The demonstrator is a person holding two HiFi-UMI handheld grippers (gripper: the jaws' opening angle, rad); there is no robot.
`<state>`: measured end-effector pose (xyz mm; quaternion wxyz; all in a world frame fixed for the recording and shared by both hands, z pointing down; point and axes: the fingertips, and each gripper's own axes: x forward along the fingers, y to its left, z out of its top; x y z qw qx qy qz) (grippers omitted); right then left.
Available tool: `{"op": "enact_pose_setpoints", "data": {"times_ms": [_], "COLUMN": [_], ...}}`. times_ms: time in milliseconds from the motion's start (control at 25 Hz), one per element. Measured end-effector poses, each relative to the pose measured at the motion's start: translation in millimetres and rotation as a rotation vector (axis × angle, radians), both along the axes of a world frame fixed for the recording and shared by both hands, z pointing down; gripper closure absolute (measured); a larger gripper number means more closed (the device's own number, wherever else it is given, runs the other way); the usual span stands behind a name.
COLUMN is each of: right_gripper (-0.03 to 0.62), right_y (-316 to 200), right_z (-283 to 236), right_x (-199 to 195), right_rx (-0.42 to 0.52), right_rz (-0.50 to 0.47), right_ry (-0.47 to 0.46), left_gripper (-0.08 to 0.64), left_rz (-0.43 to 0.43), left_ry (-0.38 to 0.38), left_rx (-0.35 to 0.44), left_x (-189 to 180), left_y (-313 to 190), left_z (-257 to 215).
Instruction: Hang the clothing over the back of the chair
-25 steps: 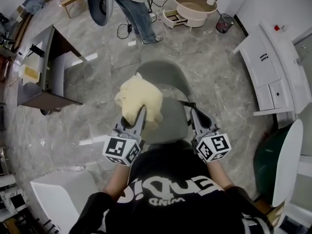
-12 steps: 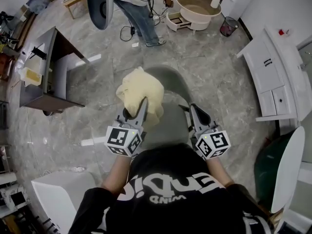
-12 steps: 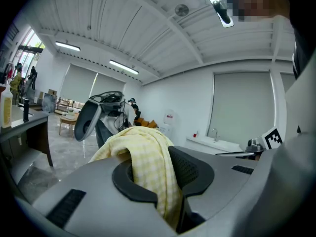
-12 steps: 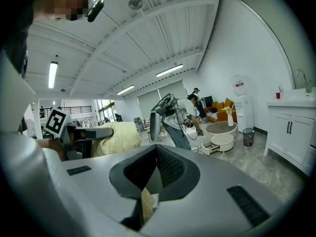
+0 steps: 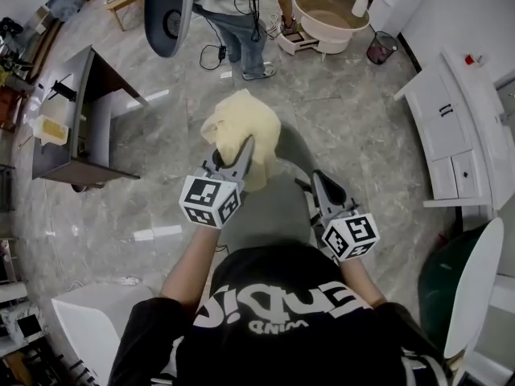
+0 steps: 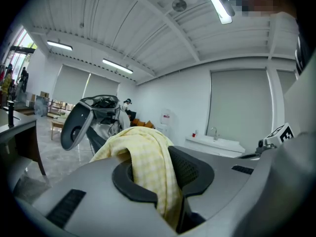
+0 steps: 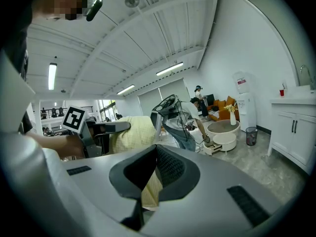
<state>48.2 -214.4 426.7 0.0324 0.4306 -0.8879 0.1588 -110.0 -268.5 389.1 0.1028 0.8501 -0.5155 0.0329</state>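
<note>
A pale yellow checked garment (image 5: 241, 131) hangs bunched from my left gripper (image 5: 245, 149), which is shut on it. It is held above the far end of the grey chair (image 5: 269, 211), and it hides most of the chair's back. In the left gripper view the cloth (image 6: 143, 147) drapes over and down between the pads of the gripper (image 6: 160, 181). My right gripper (image 5: 316, 178) hovers over the chair's right side with its jaws together and nothing in them. In the right gripper view, the garment (image 7: 131, 132) shows to the left beyond the gripper (image 7: 150, 181).
A dark desk (image 5: 72, 135) stands at the left. A person (image 5: 241, 30) stands beyond the chair beside a grey machine (image 5: 165, 10). A round white table (image 5: 330, 10) and a bin (image 5: 380, 48) are behind, white cabinets (image 5: 459, 111) at the right.
Both grippers have moved forward, away from my body. The left one went further and carried the garment toward the chair's back. Neither grip changed.
</note>
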Motion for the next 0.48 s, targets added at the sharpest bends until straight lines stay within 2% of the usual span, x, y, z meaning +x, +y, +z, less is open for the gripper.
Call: {"op": "enact_pose_setpoints", "data": {"times_ms": [240,480], "right_gripper": [0.578,0.578], "right_y": [-19.1,-34.0], "right_z": [4.4,10.1], "right_x": [4.5,12.2], "right_rx": [-0.009,-0.023], "right_rz": [0.014,0.027], "right_ry": [-0.002,-0.003], "left_gripper": [0.476,0.476], "left_rz": [0.007,0.037], "left_ry": [0.034,0.049], "left_rx": [0.0,0.031], "left_x": [-1.5,7.0], "left_y": [-48.4,-76.3], "left_z": [-4.8,-22.4]}}
